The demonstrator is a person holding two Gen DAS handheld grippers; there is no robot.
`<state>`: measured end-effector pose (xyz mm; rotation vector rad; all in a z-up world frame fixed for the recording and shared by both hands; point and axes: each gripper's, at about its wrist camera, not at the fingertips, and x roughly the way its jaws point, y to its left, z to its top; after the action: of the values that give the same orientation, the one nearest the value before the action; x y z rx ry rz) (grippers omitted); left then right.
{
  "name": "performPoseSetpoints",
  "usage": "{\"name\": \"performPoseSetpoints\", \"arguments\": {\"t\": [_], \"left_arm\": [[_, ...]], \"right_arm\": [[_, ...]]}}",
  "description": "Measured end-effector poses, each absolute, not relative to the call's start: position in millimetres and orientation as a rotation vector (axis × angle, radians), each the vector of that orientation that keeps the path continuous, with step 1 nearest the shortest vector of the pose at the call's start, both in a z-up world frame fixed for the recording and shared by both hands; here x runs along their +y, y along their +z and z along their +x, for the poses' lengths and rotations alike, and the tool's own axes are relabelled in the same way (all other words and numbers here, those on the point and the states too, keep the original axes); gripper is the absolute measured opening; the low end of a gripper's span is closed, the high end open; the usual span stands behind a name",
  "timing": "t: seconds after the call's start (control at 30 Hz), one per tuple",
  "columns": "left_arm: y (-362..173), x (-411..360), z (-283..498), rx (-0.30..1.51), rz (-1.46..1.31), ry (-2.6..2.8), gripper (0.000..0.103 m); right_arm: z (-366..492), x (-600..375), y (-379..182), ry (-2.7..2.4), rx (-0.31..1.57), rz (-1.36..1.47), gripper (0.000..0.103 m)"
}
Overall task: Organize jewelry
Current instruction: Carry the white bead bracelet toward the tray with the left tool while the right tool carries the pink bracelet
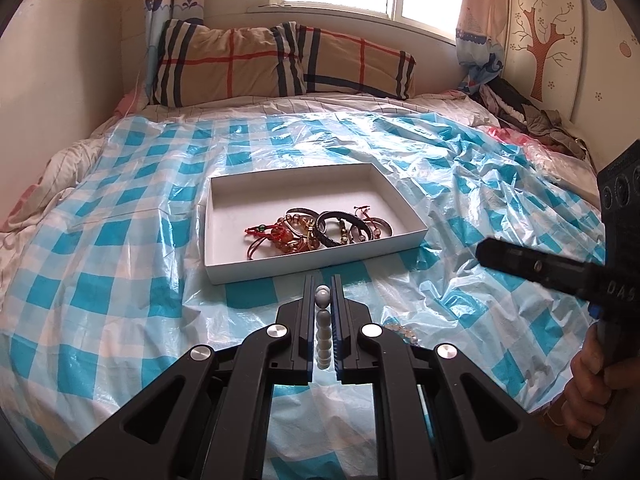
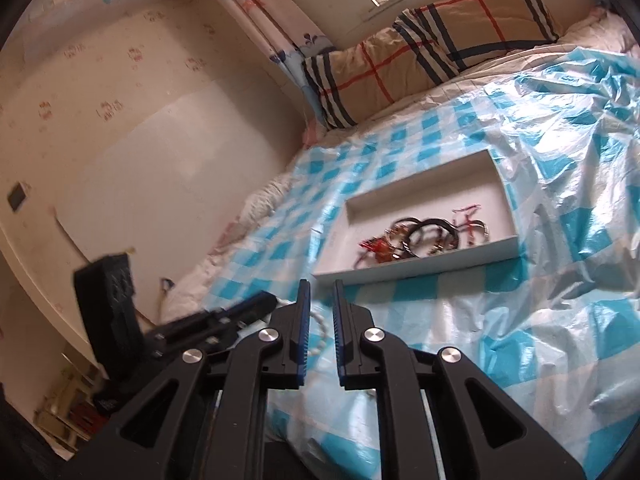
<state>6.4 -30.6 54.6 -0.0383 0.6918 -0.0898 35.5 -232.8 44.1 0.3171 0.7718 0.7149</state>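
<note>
My left gripper [image 1: 323,285] is shut on a strand of white beads [image 1: 323,332] that runs between its pads, just in front of the white box [image 1: 312,258]. The box holds a tangle of bracelets [image 1: 320,232]: red cord, amber beads and dark bangles. In the right wrist view my right gripper [image 2: 321,285] stands open with a narrow gap. The white beads [image 2: 320,326] show through that gap and the pads do not press on them. The left gripper [image 2: 264,304] reaches in from the left, blurred. The box [image 2: 420,268] and its bracelets [image 2: 424,236] lie ahead. The right gripper [image 1: 486,252] comes in from the right, held by a hand [image 1: 588,392].
A blue-and-white checked plastic sheet [image 1: 120,280] covers the bed. An amber bead bracelet [image 1: 400,330] lies on it beside my left fingers. Plaid pillows [image 1: 240,64] line the head of the bed, a wall [image 2: 120,160] runs along the left, and crumpled clothes [image 1: 540,120] sit at the far right.
</note>
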Motion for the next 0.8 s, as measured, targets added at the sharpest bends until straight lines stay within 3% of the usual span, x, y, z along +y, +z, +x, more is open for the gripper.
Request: {"name": "performPoseSetpoints", "arguments": {"t": [0.03,0.4,0.47,0.5,0.8], "left_arm": [[55,-29,6,0.692,-0.039,-0.086,0.007],[54,-35,10,0.697,-0.034,-0.097,0.007],[53,-36,11,0.699,-0.032,-0.099,0.007],[53,-36,11,0.7,-0.032,-0.099,0.007],[53,-39,14,0.696,-0.024,-0.108,0.007]], "right_arm": [[37,-231,37,0.677,0.791,0.271,0.031],[65,-180,-51,0.637,1.046,-0.046,0.03],[65,-177,-51,0.629,1.027,-0.095,0.022],[64,-179,-50,0.631,1.023,-0.1,0.009],[59,-229,-3,0.723,0.881,0.299,0.009]]}}
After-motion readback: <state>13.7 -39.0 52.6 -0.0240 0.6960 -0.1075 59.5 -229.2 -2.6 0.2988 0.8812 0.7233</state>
